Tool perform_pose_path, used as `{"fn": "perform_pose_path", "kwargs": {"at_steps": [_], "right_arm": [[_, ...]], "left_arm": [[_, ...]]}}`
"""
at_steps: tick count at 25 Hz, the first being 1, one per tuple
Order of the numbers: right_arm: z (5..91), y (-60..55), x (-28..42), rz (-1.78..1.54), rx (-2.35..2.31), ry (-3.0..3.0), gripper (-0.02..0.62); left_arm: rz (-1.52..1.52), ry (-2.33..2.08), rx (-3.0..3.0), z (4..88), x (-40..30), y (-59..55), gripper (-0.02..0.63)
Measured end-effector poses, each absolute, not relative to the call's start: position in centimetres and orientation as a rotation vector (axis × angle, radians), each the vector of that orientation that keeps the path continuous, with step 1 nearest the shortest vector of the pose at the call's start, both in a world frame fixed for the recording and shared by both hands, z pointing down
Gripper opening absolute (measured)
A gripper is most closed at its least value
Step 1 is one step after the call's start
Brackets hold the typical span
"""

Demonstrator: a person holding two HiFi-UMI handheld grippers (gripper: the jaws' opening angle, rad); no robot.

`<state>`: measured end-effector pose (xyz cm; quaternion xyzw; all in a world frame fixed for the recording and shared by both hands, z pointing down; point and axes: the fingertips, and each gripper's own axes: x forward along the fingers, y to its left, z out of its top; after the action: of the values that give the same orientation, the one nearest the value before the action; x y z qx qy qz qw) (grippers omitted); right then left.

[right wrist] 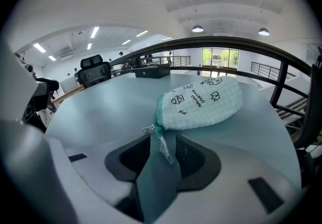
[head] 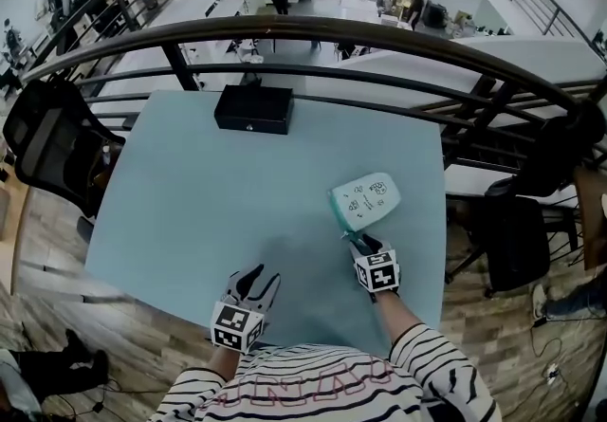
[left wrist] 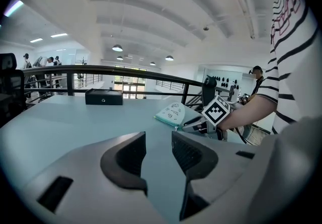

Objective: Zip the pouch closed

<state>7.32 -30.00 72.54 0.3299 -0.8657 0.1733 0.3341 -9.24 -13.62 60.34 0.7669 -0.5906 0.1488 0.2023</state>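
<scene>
Approach step; zipping not begun. Pouch (head: 366,200) lies on table (head: 237,192), my 1 o'clock. My right gripper (head: 358,243) unclenched, zipper pull (right wrist: 162,143) between pads, apparently unpinched. Left gripper (head: 261,276) released, empty, 7 o'clock. Next: I pinch pull, left braces pouch.

Pale blue table (head: 190,183) by a curved dark railing (head: 313,28), black office chair (head: 52,140), wood floor (head: 57,316)

Whether the right gripper (right wrist: 163,153) presses on the zip pull (right wrist: 164,143) lying between its jaws cannot be told. The zip line of the pouch (head: 366,200) does not show, so open or closed is unclear. In the head view its print is too small to read. A striped shirt (head: 322,384) hides the near edge of the table (head: 190,192).
</scene>
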Motion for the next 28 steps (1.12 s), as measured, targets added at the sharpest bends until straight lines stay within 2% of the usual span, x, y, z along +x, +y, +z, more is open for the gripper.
{"fn": "perform_pose_path", "kwargs": {"at_steps": [2,4,8,21,28], "right_arm": [[72.6,-30.2,7.6,0.438,0.874,-2.247,0.158],[72.7,-30.3,7.6,0.400,0.870,-2.235,0.094],[72.4,-29.8,7.6,0.404,0.849,-2.241,0.046],[66.9,-27.4,5.9,0.531,0.870,-2.344,0.037],[63.1,-24.4,6.0,0.533,0.840,-2.387,0.037]], "left_arm": [[0.417,-1.651,2.137,60.4,-9.4,-13.6,0.140],[0.419,-1.651,2.134,60.5,-9.5,-13.7,0.140],[0.428,-1.639,2.145,60.4,-9.4,-13.7,0.140],[0.425,-1.556,2.226,59.9,-9.0,-14.5,0.140],[0.439,-1.410,2.316,60.0,-6.4,-15.3,0.141]]}}
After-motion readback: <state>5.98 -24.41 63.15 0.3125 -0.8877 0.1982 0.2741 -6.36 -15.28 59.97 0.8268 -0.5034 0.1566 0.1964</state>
